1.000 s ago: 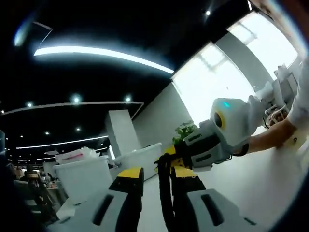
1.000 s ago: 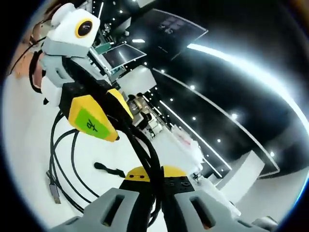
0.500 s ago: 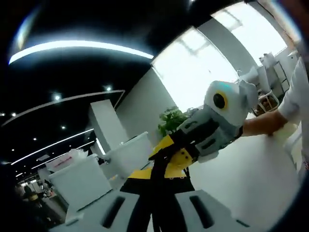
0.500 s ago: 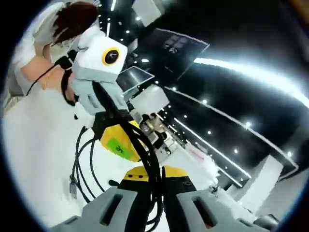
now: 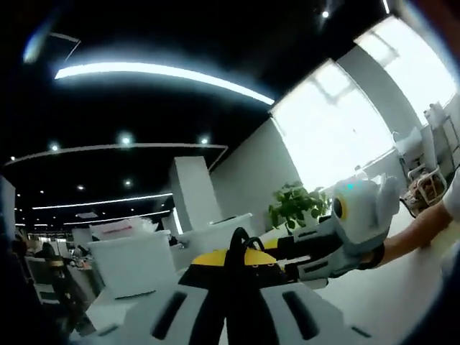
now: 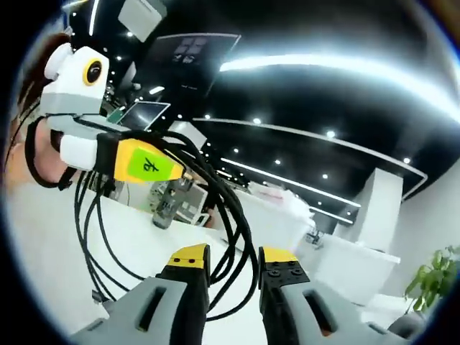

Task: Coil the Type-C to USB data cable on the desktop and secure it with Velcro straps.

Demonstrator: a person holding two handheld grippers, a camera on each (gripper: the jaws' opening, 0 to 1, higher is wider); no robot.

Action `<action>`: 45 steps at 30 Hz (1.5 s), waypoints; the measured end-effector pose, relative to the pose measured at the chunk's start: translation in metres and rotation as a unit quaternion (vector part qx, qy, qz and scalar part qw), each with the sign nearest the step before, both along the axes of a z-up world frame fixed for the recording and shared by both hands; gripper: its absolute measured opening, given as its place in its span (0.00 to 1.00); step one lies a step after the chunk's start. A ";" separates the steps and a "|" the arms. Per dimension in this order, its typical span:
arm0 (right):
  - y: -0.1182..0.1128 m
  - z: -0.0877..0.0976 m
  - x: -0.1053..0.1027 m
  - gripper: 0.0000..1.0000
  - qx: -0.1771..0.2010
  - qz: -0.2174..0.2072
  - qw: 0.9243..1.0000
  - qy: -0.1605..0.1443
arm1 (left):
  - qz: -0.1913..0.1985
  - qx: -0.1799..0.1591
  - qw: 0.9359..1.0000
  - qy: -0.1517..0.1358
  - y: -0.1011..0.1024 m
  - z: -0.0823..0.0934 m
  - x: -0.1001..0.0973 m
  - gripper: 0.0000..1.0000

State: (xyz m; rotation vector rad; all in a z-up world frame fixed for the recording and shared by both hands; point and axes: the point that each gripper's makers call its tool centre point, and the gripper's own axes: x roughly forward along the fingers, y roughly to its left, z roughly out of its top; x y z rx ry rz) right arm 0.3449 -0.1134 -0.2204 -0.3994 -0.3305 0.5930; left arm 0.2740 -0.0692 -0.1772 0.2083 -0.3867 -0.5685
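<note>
Since a moment ago the right gripper has let its jaws part around the cable; the left gripper, jaws pinched on the coil, apparently holds it aloft for strapping.

Desktop: you have a plain white desktop spreading below and to the left of your right claw's jaws; in the left gripper view the same white surface runs off to the right of your left claw's jaws.
Lying on it, right gripper view: you cannot tell whether the low ends of the black cable loops, left of the jaws, touch the surface.
Lying on it, left gripper view: your forearm reaches in from the right edge, low over the white surface; contact is unclear.
</note>
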 end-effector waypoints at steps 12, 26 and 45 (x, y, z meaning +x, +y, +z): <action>-0.008 0.025 -0.012 0.02 -0.110 0.019 0.992 -0.056 | -0.054 -0.054 0.994 0.075 0.006 -0.034 0.008 0.19; 0.023 0.000 -0.055 0.04 -0.148 0.141 0.977 0.053 | -0.142 -0.005 0.979 0.145 -0.010 -0.038 -0.020 0.07; 0.076 -0.089 -0.004 0.03 -0.061 0.159 0.933 0.318 | -0.131 -0.088 0.944 0.289 0.067 -0.124 0.042 0.14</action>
